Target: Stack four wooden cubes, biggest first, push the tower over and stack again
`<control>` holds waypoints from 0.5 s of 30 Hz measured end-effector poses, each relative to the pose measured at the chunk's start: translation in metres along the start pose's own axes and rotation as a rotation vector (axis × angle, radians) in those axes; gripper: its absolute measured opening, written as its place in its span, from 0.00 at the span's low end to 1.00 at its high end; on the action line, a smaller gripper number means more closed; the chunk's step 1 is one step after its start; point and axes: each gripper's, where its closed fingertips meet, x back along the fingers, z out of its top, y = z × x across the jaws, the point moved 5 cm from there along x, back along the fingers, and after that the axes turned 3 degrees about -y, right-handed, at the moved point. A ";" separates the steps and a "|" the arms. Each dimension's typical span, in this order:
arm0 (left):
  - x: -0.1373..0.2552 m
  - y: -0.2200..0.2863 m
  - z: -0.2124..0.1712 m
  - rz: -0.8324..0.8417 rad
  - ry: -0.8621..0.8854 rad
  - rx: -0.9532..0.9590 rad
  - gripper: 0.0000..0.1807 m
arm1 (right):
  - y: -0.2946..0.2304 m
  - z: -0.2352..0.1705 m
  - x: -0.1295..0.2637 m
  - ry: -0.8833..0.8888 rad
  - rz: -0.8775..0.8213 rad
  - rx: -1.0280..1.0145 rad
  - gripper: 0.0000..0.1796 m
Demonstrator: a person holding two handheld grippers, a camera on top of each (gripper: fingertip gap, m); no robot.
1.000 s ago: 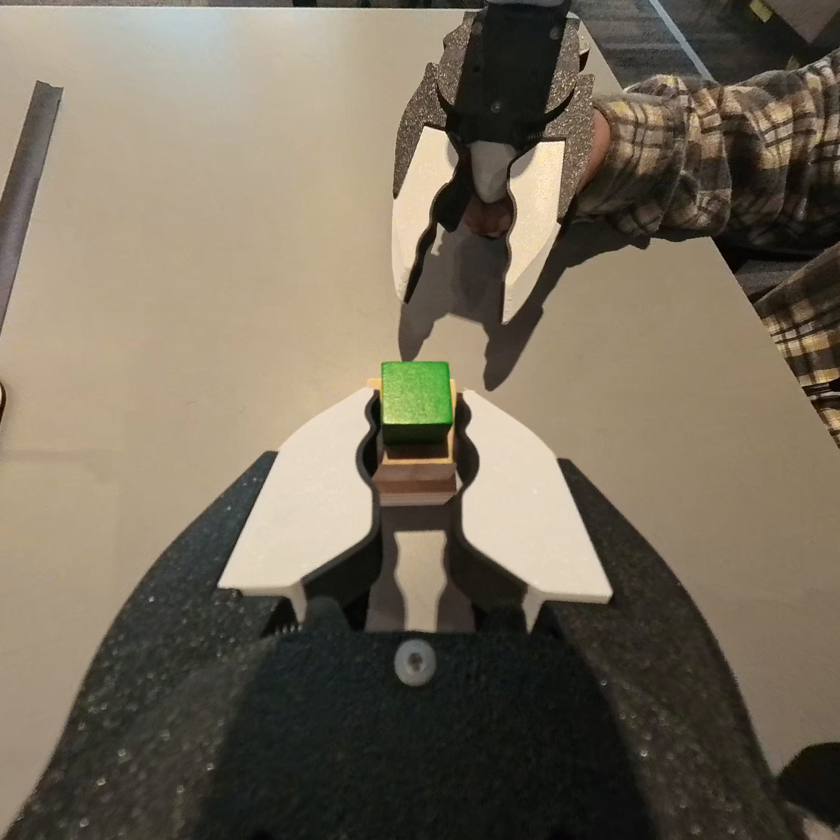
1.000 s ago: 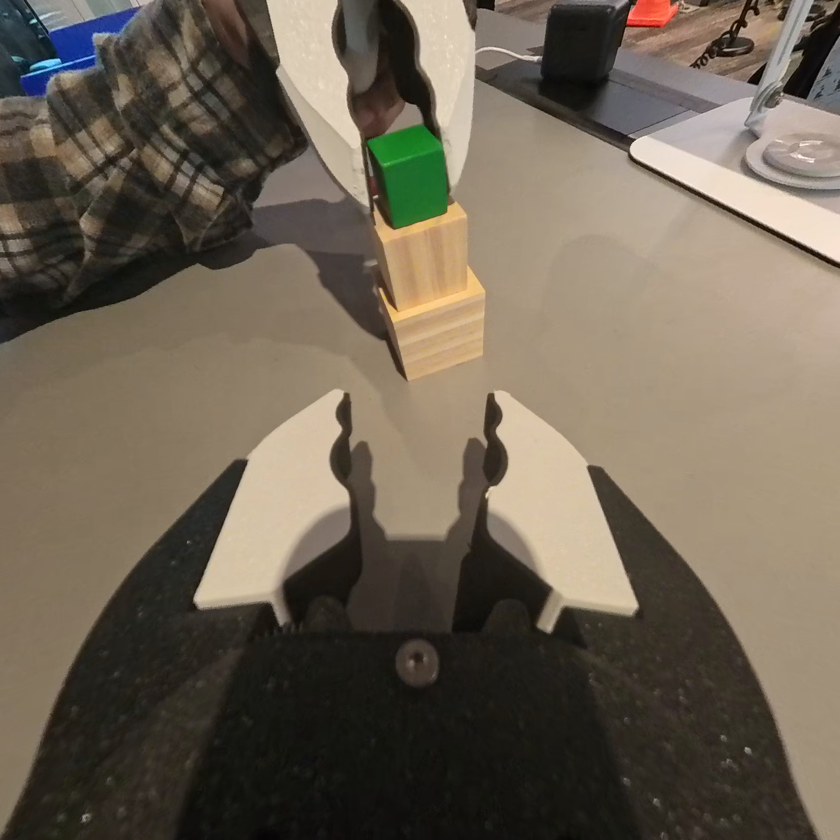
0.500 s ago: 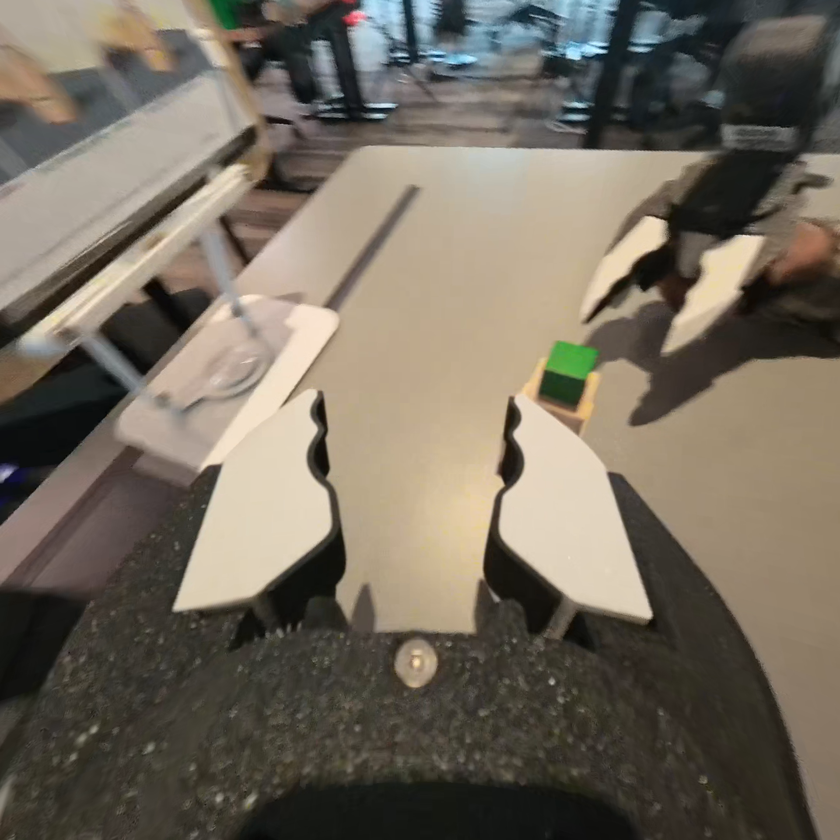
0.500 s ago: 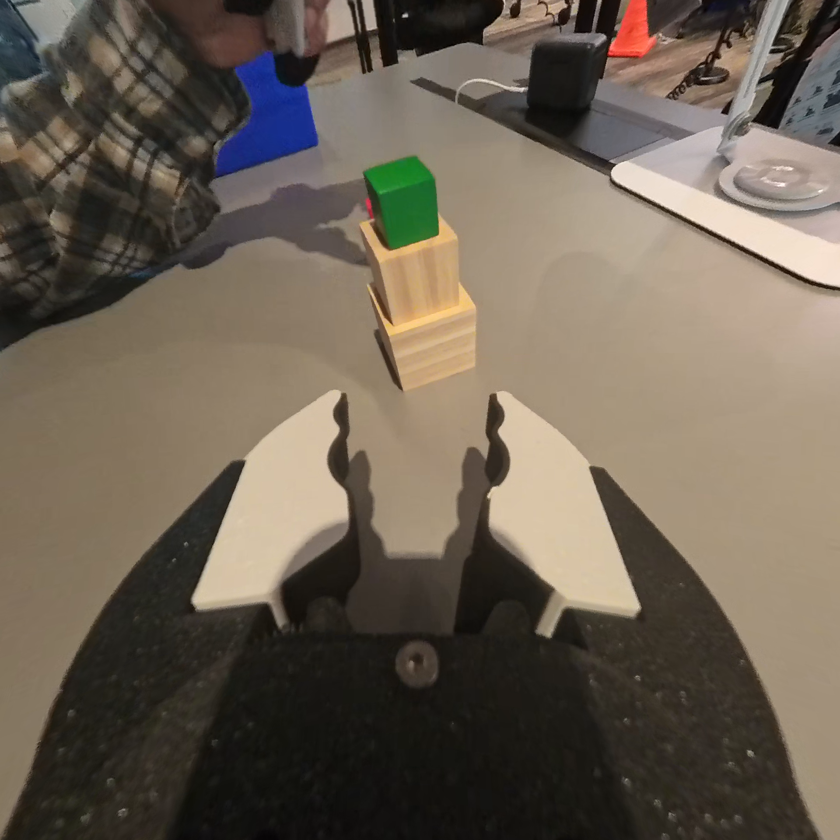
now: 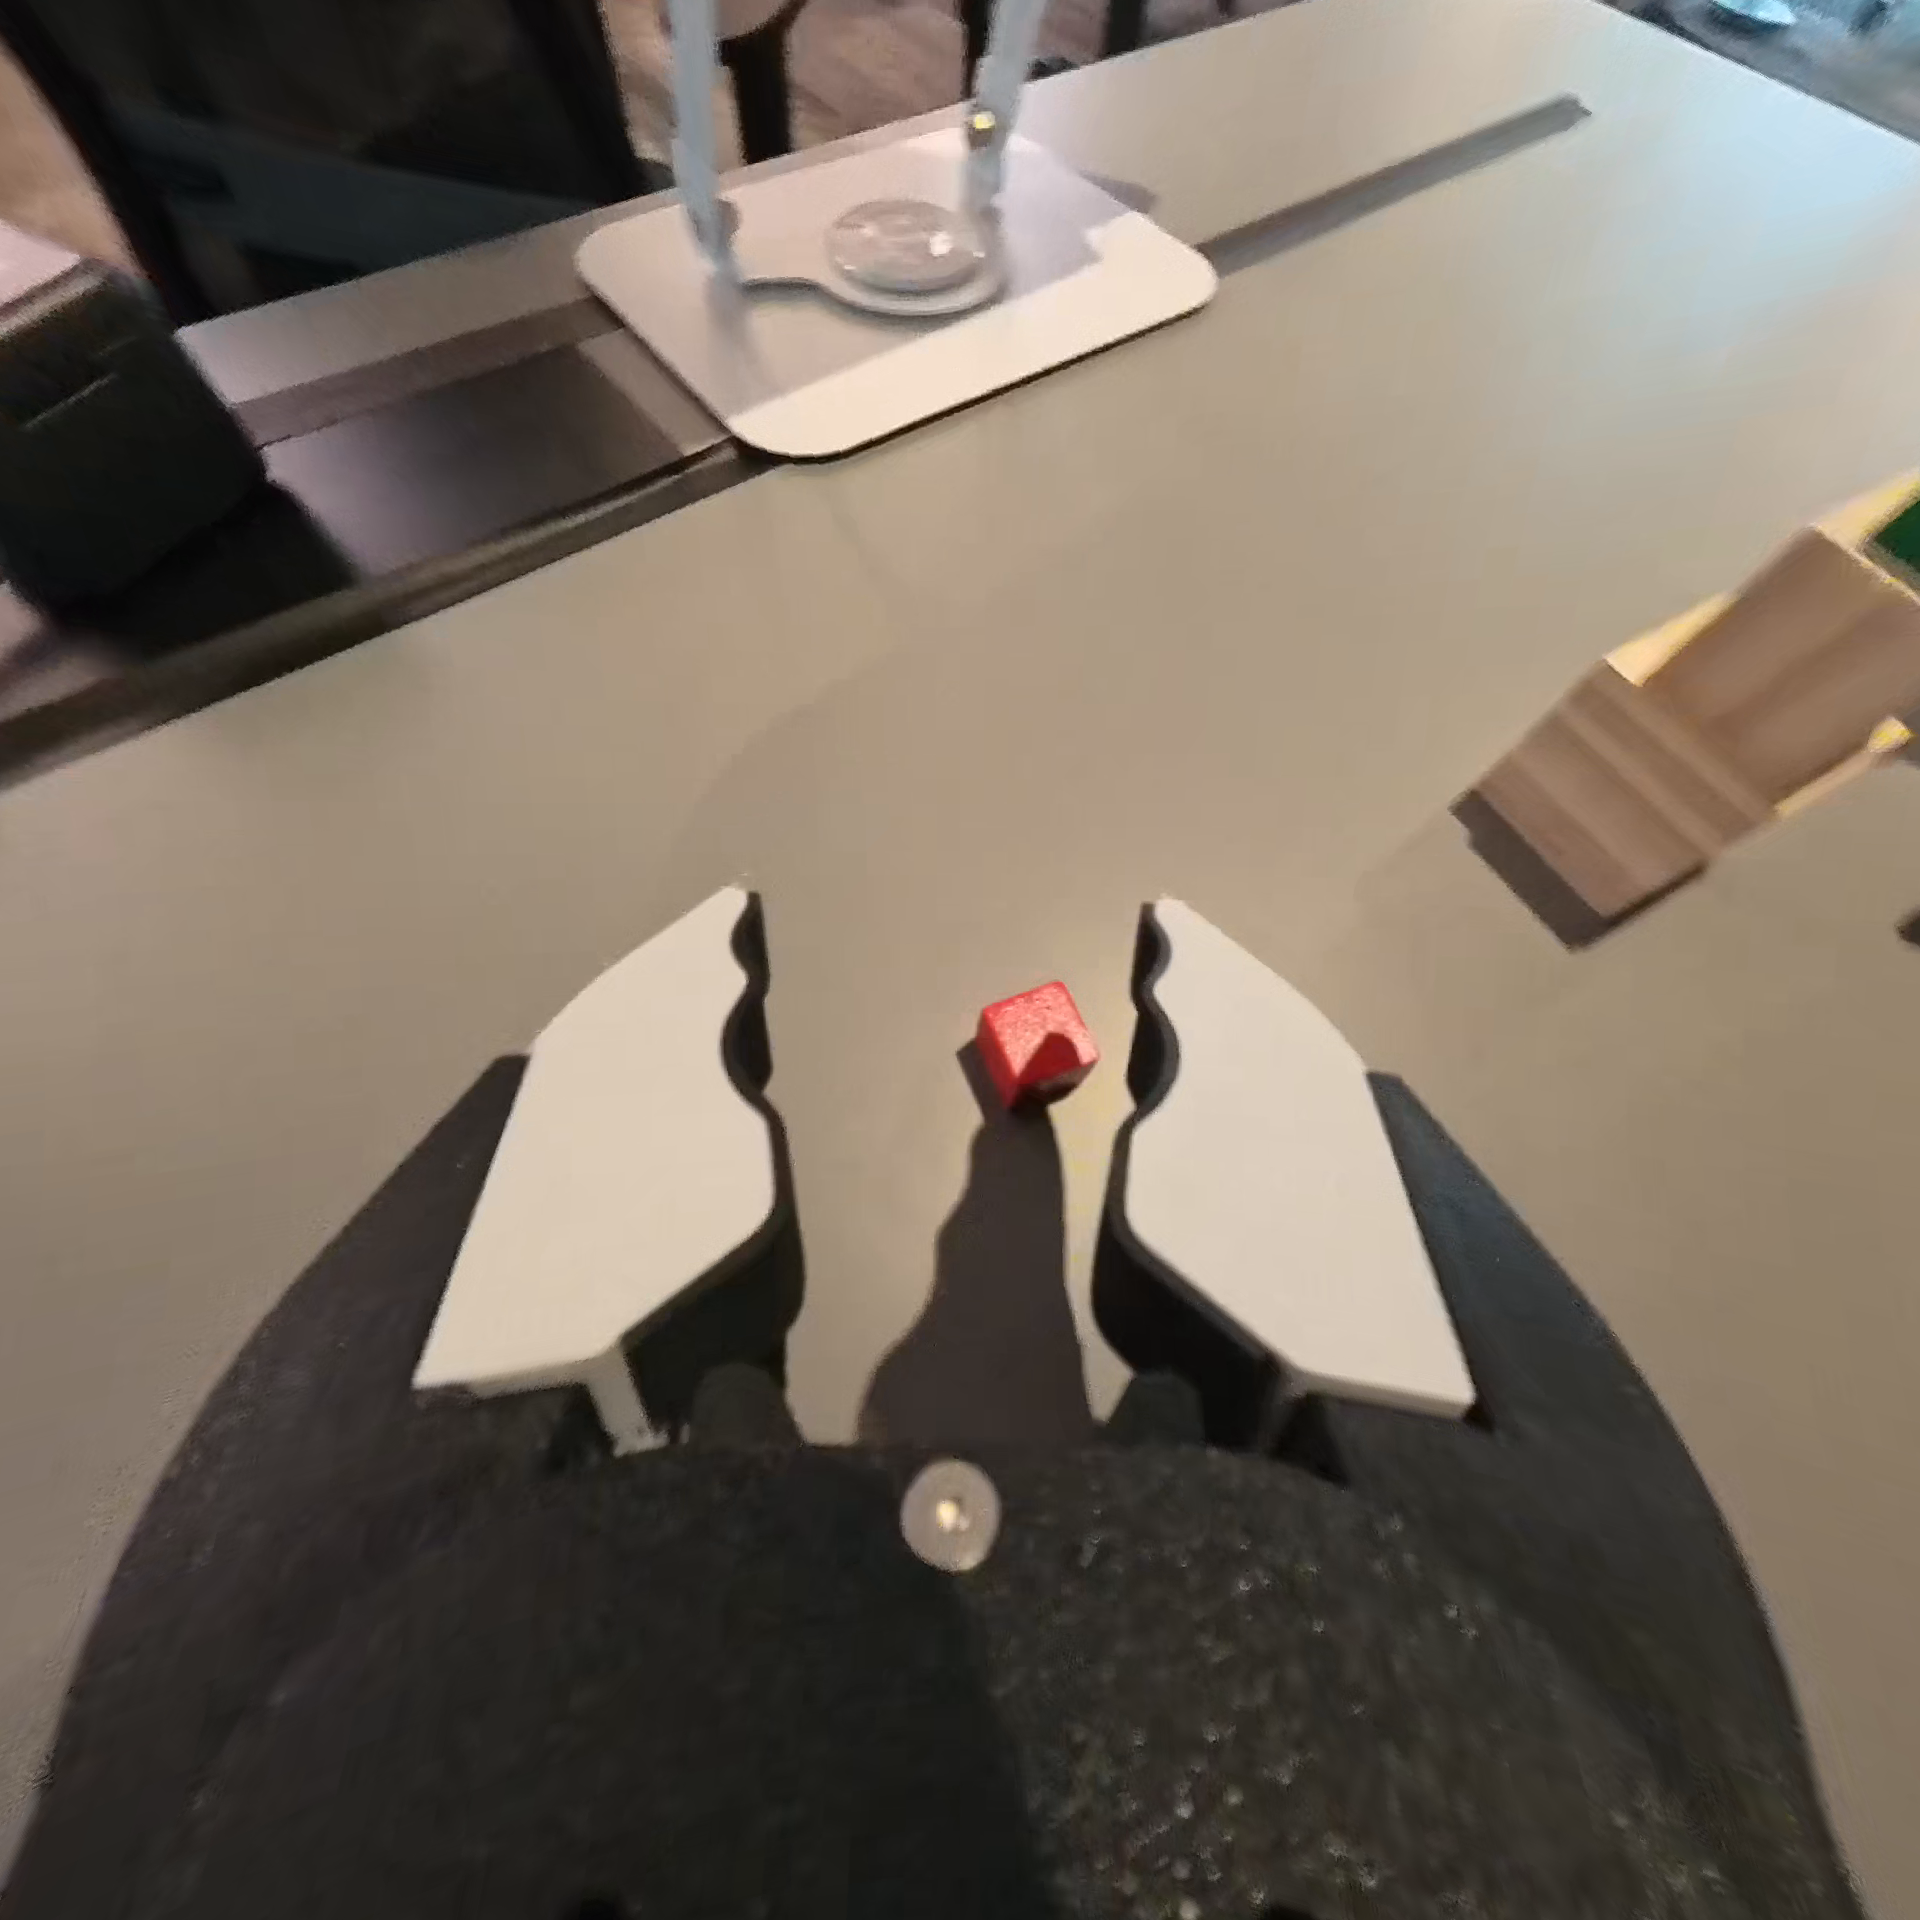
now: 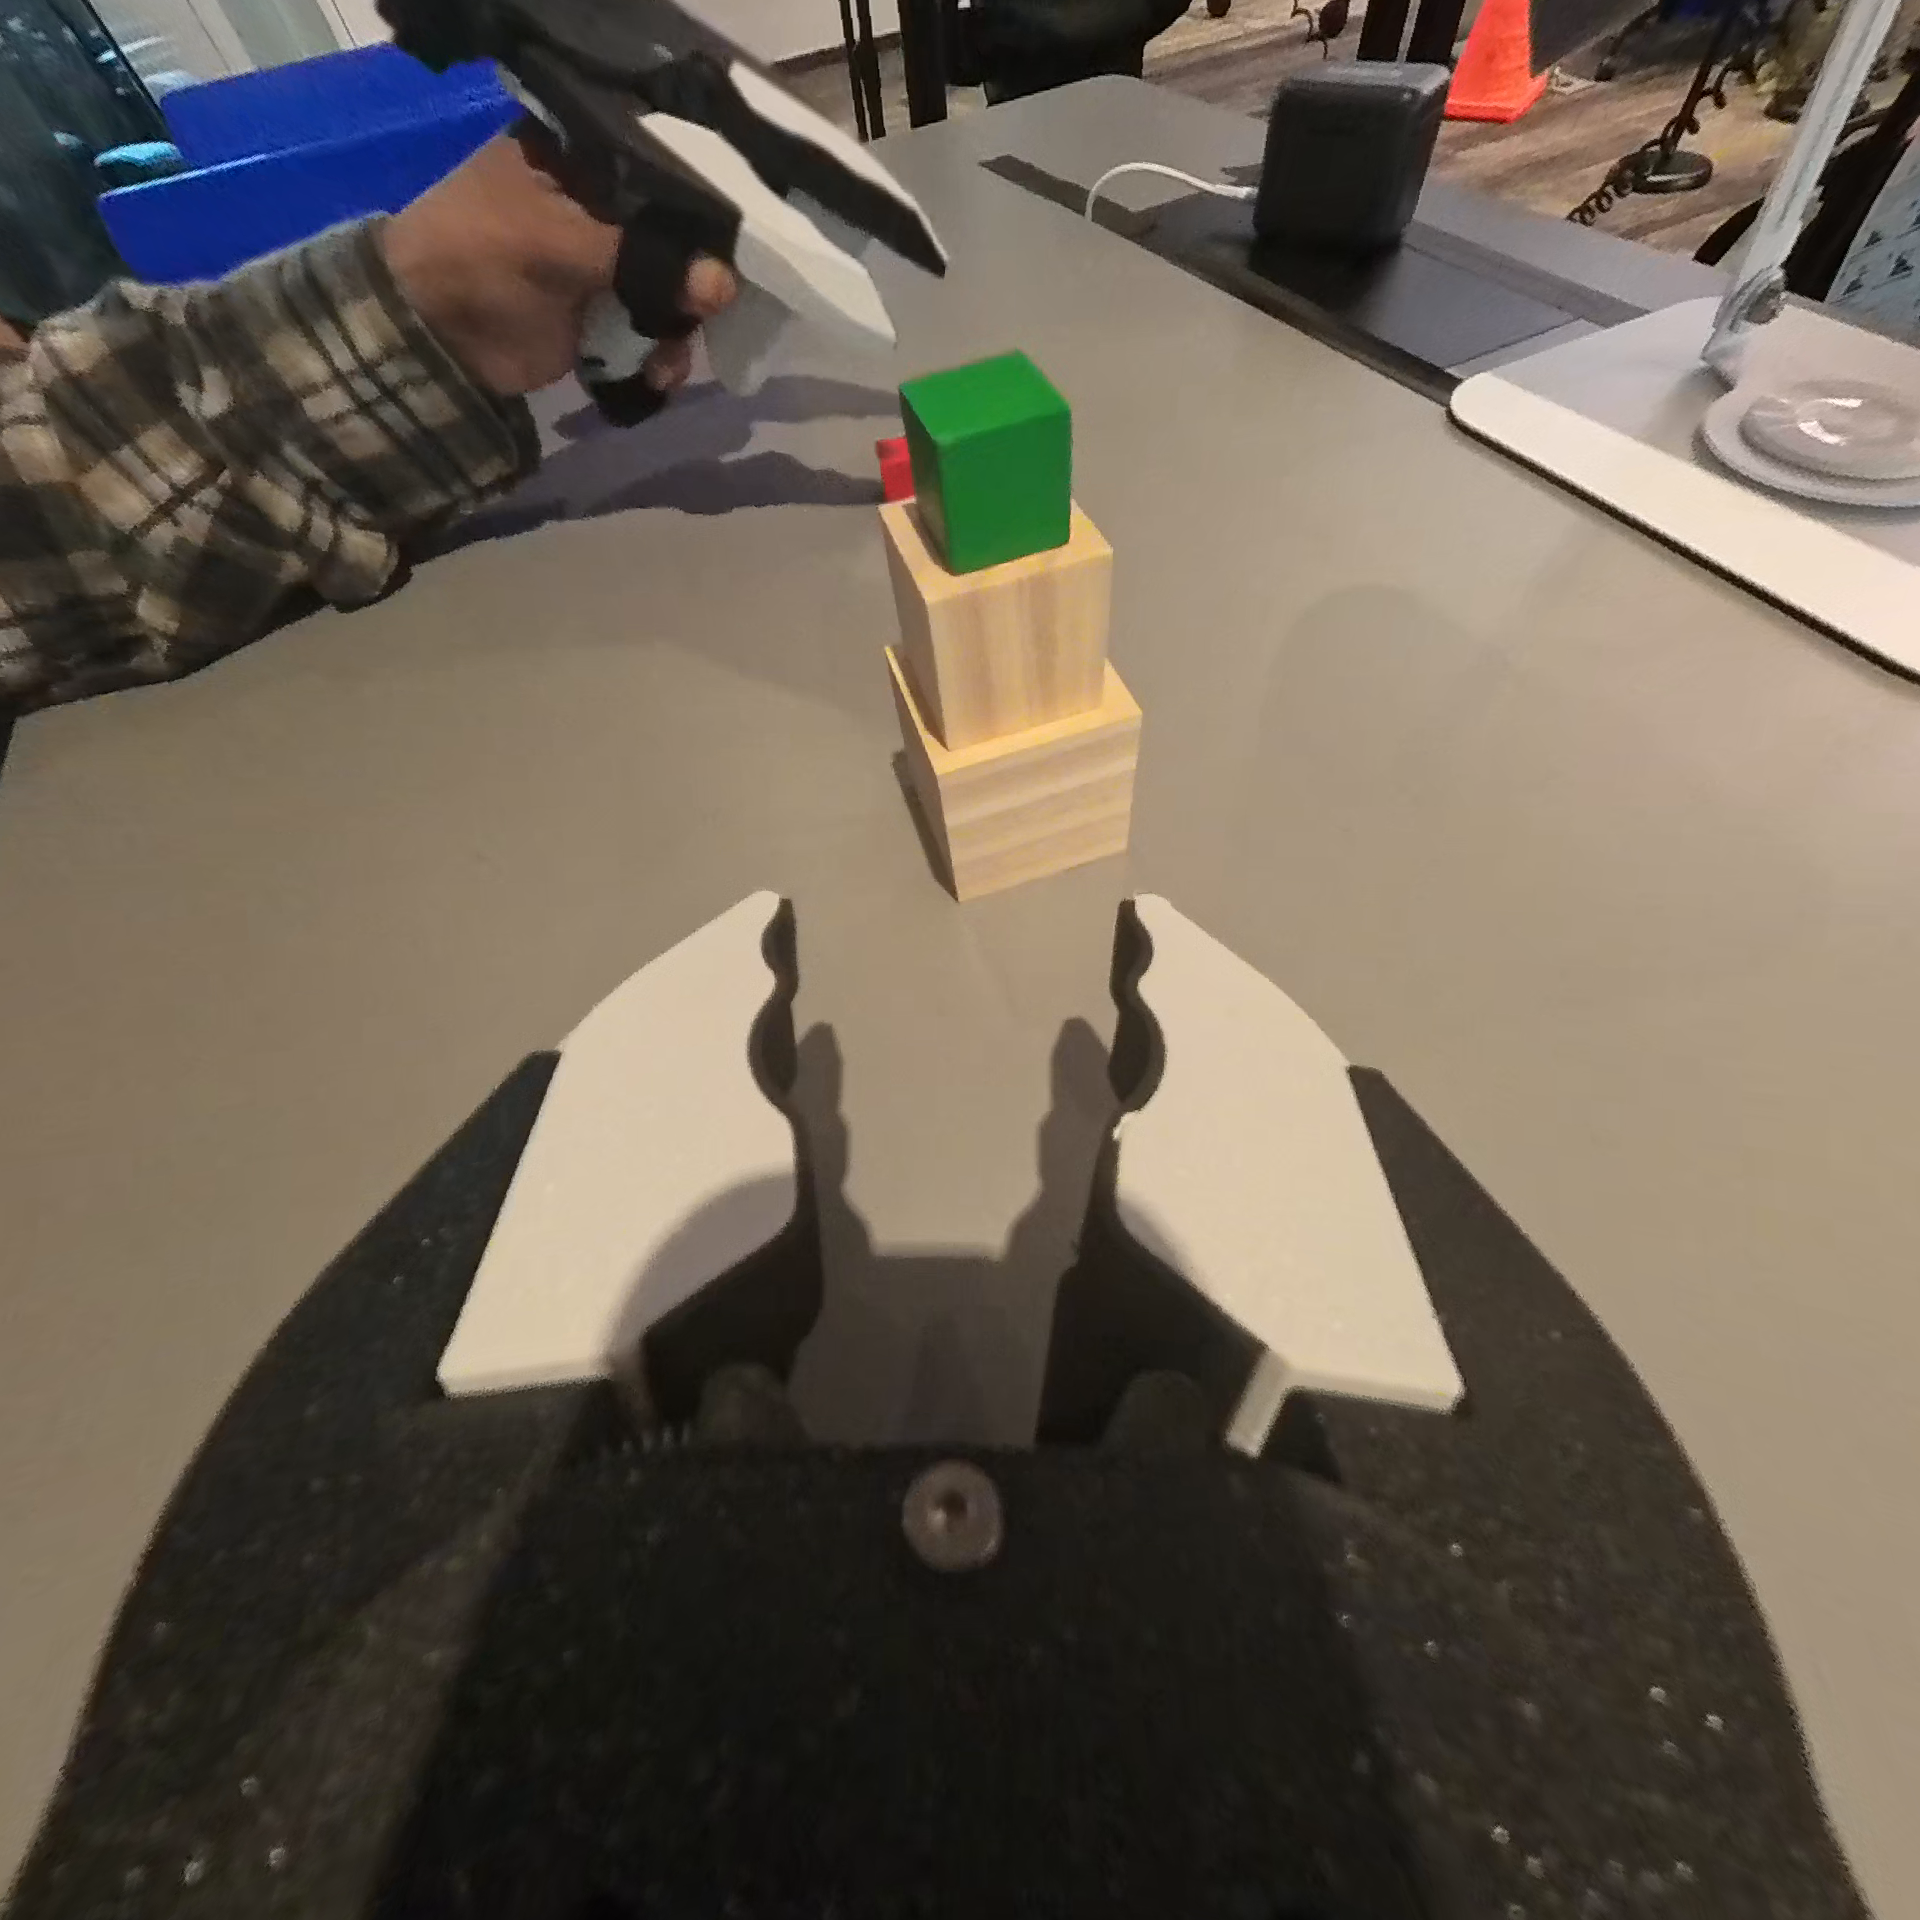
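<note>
On the grey table [image 6: 1455,831] stands a tower of three wooden cubes: a large pale cube [image 6: 1029,800] at the bottom, a smaller pale cube [image 6: 1003,623] resting on it, and a green cube [image 6: 987,457] on top, sitting slightly toward the near left corner. Just behind the tower lies the smallest piece, a red cube [image 5: 1036,1042], alone on the table and mostly hidden from the right wrist view. Over it hangs the left gripper [image 5: 951,977], tongs spread apart and empty, with the red cube between the fingertips but nearer the right one, likely lined up to pick this last piece and cap the tower. Nearer the viewer, the right gripper [image 6: 956,935] hovers low in front of the tower, tongs also apart and holding nothing, apparently kept clear so it does not nudge the stack. A hand [image 6: 499,281] in a plaid sleeve [image 6: 208,447] holds the left gripper. Further out, a white base plate with a round disc [image 5: 904,270] sits at the table's edge, a dark box [image 6: 1340,156] with a white cable [image 6: 1153,185] stands beyond, and a blue bin [image 6: 301,156] and an orange cone [image 6: 1496,62] appear in the background. No brand marks or writing can be read anywhere.
</note>
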 end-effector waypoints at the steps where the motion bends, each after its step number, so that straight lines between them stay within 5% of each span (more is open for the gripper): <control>1: -0.001 -0.002 -0.002 0.033 -0.005 0.033 0.37 | 0.000 0.001 0.001 0.005 -0.002 0.003 0.32; 15: -0.012 0.023 -0.023 0.267 -0.091 0.176 0.41 | -0.009 0.010 0.003 0.029 -0.002 0.024 0.32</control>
